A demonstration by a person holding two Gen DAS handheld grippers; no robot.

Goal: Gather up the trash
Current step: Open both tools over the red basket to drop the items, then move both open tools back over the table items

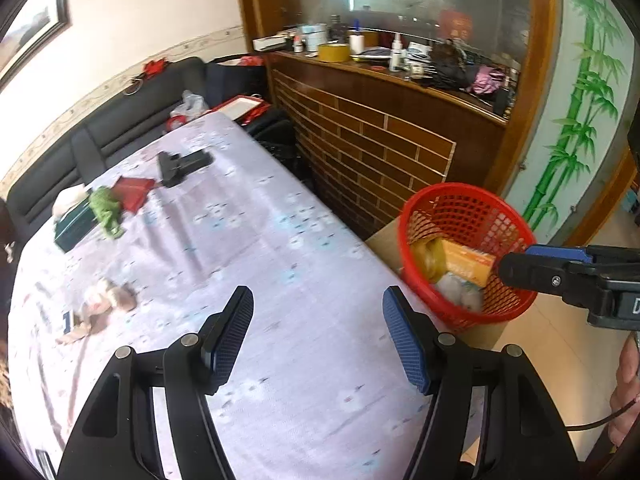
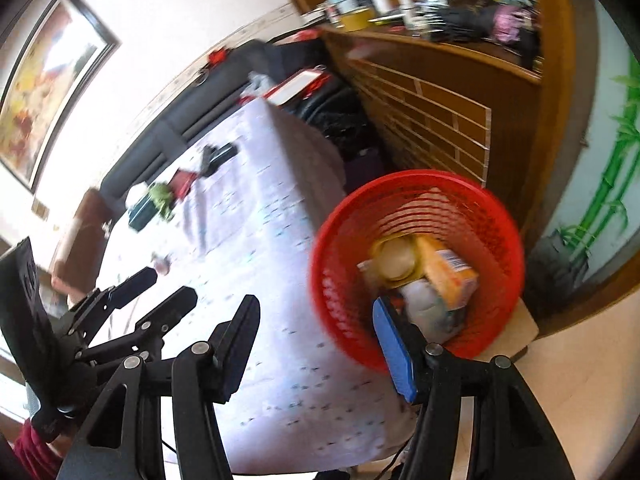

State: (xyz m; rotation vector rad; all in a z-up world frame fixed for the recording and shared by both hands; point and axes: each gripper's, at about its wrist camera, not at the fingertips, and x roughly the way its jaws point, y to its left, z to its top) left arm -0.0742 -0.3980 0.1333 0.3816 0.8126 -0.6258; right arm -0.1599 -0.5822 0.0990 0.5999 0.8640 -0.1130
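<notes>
Left gripper [image 1: 318, 332] sits nearest the lens in the left wrist view: jaws are spread roughly halfway, blue ribbed pads facing each other, nothing between them, only the lilac flower-print cloth of the surface [image 1: 256, 248] seen below. Right gripper [image 2: 314, 340] is seen the same way in its own view: jaws parted about as wide, nothing gripped, its right finger overlapping the near rim of the red perforated plastic basket [image 2: 416, 264].

Trash already in the basket: an orange cardboard box [image 2: 450, 276], a yellow-rimmed round lid or tub [image 2: 394, 260], and some crumpled white wrapping [image 2: 428, 304]. The basket is set on a pale board or box [image 1: 386, 242] just beside the right edge of the surface, in front of a brown brick-pattern wooden cabinet [image 1: 376, 148].

Left on the surface: a crumpled pinkish-tan scrap pile [image 1: 102, 308] near the left edge, well apart from the basket. Farther back, a green crumpled piece [image 1: 106, 210] is touching a dark green box [image 1: 74, 224]; a red square packet [image 1: 132, 192] is just beside them, and a black handheld device [image 1: 182, 164] lies beyond.

In the left wrist view, the right gripper's black-and-blue finger [image 1: 552, 268] is seen reaching in from the right edge over the basket rim. Both views are motion-blurred.
</notes>
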